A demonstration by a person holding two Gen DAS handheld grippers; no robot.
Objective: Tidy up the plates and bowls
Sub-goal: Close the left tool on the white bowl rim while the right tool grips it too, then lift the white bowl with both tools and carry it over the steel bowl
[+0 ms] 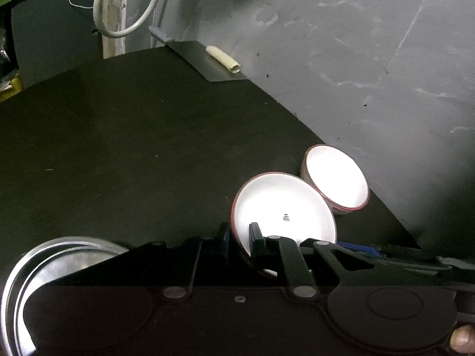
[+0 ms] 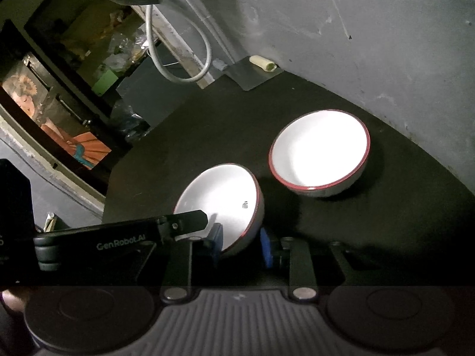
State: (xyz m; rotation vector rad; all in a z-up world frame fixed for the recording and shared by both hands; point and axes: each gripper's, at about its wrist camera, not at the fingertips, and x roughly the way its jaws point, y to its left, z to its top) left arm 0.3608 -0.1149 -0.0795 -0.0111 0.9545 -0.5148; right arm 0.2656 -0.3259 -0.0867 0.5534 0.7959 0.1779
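Two white bowls with red rims sit on a dark table (image 2: pixel 178 136) against a grey wall. The near bowl (image 2: pixel 221 204) is tilted up on its edge, and both grippers are on it. In the right wrist view the right gripper (image 2: pixel 241 244) has its jaws nearly closed, blue pads clamped on the bowl's lower rim, one inside, one outside. The left gripper (image 1: pixel 241 238) comes in from the other side, jaws almost fully closed and pinching the same bowl's rim. The far bowl (image 2: pixel 319 151) stands upright near the wall, just beside the tilted one, untouched and apart from both grippers. A steel plate (image 1: pixel 59 262) lies at the lower left in the left wrist view, partly hidden by the gripper body; it may be more than one plate, hard to tell. Progress looks early: nothing is stacked yet. Likely step in hand is lifting the near bowl to nest it in the far bowl. Plate sorting appears not yet begun.
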